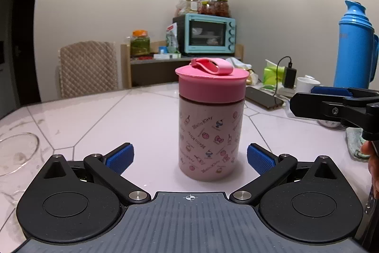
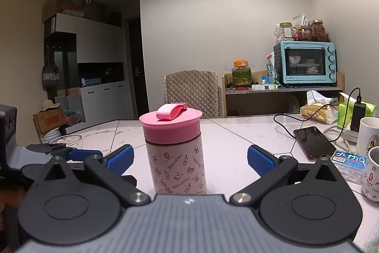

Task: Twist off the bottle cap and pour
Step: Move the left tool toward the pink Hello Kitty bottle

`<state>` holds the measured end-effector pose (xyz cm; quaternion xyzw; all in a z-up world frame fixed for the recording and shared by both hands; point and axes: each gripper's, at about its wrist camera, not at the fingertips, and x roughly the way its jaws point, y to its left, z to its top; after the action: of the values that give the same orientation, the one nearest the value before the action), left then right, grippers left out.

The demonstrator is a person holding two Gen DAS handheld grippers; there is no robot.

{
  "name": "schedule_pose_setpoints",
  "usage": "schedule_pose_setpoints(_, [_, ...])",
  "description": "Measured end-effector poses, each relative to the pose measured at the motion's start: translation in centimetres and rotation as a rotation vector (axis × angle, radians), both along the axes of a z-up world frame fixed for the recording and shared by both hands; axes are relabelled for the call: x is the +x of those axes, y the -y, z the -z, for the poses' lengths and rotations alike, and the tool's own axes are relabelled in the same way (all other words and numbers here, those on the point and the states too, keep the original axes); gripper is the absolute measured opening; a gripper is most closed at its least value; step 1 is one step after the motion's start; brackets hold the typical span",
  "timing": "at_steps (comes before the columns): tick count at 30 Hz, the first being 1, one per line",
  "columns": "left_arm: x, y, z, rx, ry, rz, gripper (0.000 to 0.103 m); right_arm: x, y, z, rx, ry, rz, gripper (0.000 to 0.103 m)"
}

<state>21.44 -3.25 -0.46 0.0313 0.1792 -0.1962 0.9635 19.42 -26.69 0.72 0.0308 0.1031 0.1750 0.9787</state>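
White marble-look table [image 1: 146, 115] with a teal toaster oven [image 2: 305, 63] far off at the back. We've got the pink bottle [image 1: 209, 134] standing upright mid-table, pink cap [image 1: 211, 84] on. Left gripper [image 1: 189, 158] and right gripper [image 2: 189, 158] both spread wide, bottle just ahead between their blue pads [image 1: 259, 158], not touching.

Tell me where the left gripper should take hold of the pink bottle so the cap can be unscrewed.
Grip the printed body of the pink bottle, below the pink cap, coming in level from the front. It stands upright on the table, centred ahead of the left gripper, whose open jaws look wide enough. That probably leaves the cap free for the right gripper.
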Motion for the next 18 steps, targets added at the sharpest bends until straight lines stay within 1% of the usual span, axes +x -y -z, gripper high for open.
schedule_pose_setpoints(6, [0.7,0.2,0.0,0.011,0.007,0.045,0.103,0.4,-0.1,-0.1,-0.003,-0.001,-0.005,0.103])
schedule_pose_setpoints(12, [1.7,0.4,-0.1,0.002,0.014,0.109,0.103,0.7,-0.3,-0.2,-0.012,-0.002,-0.027,0.103])
schedule_pose_setpoints(18, [2.8,1.2,0.1,0.026,0.018,0.157,0.103,1.2,-0.3,-0.4,-0.025,0.001,-0.039,0.103])
